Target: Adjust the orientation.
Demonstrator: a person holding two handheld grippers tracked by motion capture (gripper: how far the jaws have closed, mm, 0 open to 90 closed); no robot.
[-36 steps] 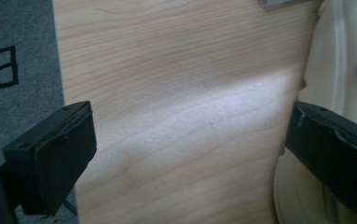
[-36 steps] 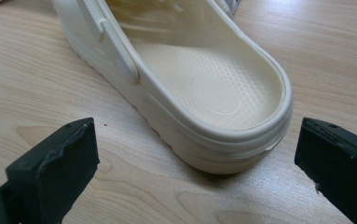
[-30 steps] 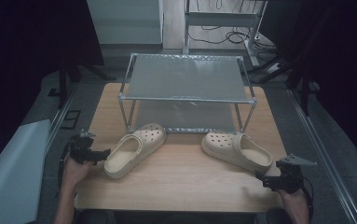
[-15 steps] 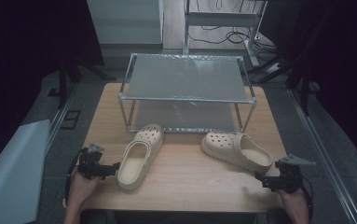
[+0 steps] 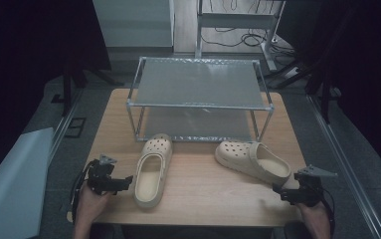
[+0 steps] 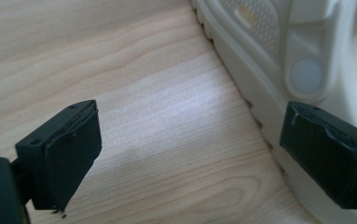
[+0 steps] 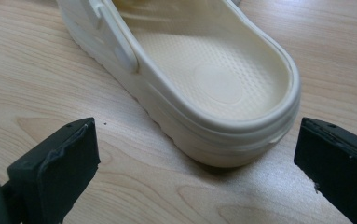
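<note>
A wooden tabletop (image 5: 198,199) seen from above, with a two-tier metal rack (image 5: 198,97) standing at its far side. Two cream clogs lie on the wood in front of the rack. The left clog (image 5: 151,168) lies near the left front leg of the rack, toe pointing away toward the rack and heel toward the near edge. The right clog (image 5: 252,160) lies at an angle, toe toward the rack and heel toward the near right corner.

The left gripper (image 5: 126,181), held in a hand (image 5: 89,205) at the near left, sits just beside the left clog's heel side. Its jaws stand wide apart and hold nothing; in the left gripper view one jaw is close against the clog's sole edge.

The right gripper (image 5: 280,191), held at the near right corner, points at the right clog's heel. Its jaws are also spread wide, one on each side of the heel without touching it
</note>
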